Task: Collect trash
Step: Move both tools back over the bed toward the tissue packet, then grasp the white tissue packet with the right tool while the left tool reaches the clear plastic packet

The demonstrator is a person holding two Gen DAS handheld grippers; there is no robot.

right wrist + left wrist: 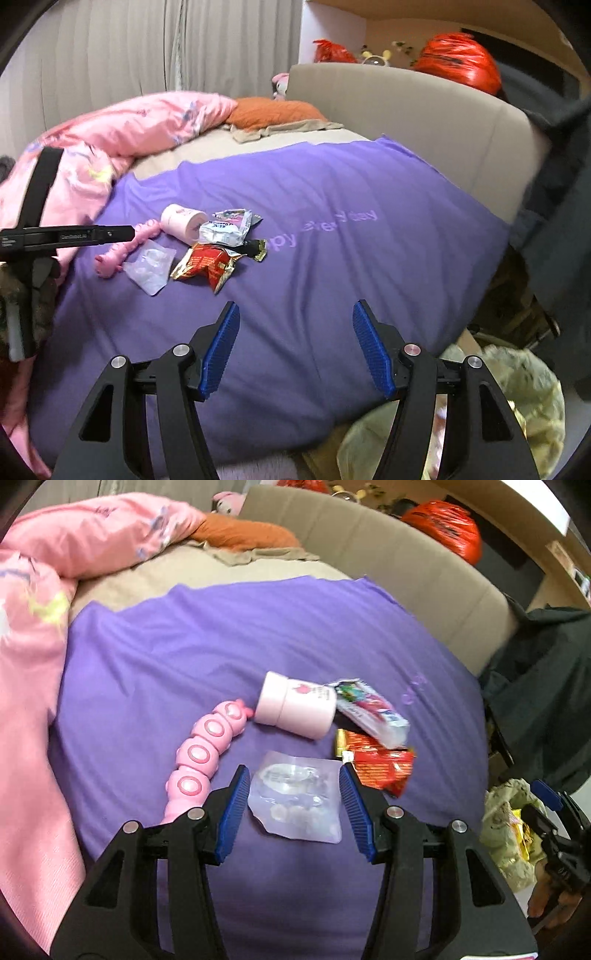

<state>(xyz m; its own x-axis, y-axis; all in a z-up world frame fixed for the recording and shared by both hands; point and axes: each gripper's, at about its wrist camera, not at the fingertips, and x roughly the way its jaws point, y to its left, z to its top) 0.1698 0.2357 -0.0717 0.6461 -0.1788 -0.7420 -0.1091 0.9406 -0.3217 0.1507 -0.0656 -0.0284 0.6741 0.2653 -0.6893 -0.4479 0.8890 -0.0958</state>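
Left gripper (291, 805) wide, empty, framing clear packet (295, 797) low centre on purple sheet (184, 657). Pickup step, looks like. Next: drop, pinch packet. Right gripper (293, 347) wide, empty; trash bag (517, 398) lower right.

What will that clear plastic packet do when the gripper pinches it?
The clear packet looks thin and empty, so it is probably very light and floppy. Its glossy film may slip on the pads. Lying flat on the soft purple blanket, it could be hard to get under.
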